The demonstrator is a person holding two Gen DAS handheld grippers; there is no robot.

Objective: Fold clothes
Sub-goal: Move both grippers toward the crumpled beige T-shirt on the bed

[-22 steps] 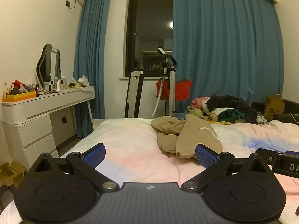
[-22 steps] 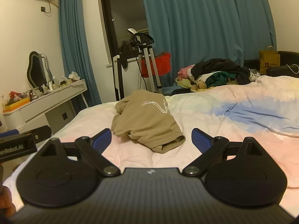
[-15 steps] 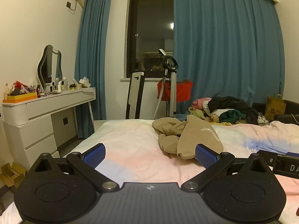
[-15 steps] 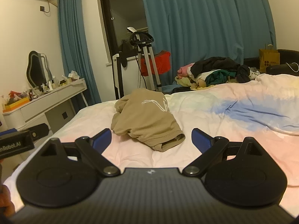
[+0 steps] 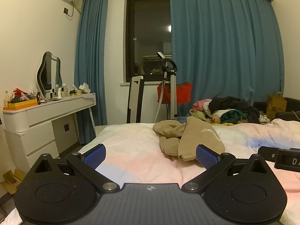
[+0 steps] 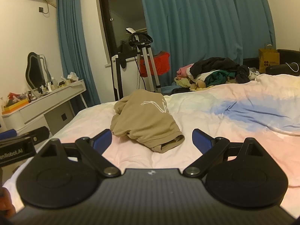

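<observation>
Both cameras have tilted up a little since the earlier frames, so the curtains fill more of each view and the bed sits lower, while the garment lies as it did. On the left side, the left gripper (image 5: 151, 154) hovers low over the near part of the bed (image 5: 135, 150), its blue pads spread wide with nothing between them. Ahead and slightly right of it, the tan garment (image 5: 187, 138) lies in a crumpled heap on the pale cover, a white drawstring trailing over its top. The right gripper (image 6: 151, 138) is likewise agape and empty, pointing straight at the heap, whose ribbed hem (image 6: 168, 143) faces it. I judge the cloth soft, light and limp, thick like fleece: it will sag and bunch when lifted, so two well-separated holds at the hem or waistband corners should spread it best. Farther right, a separate pile of clothes (image 6: 211, 71) sits beyond the bed.
</observation>
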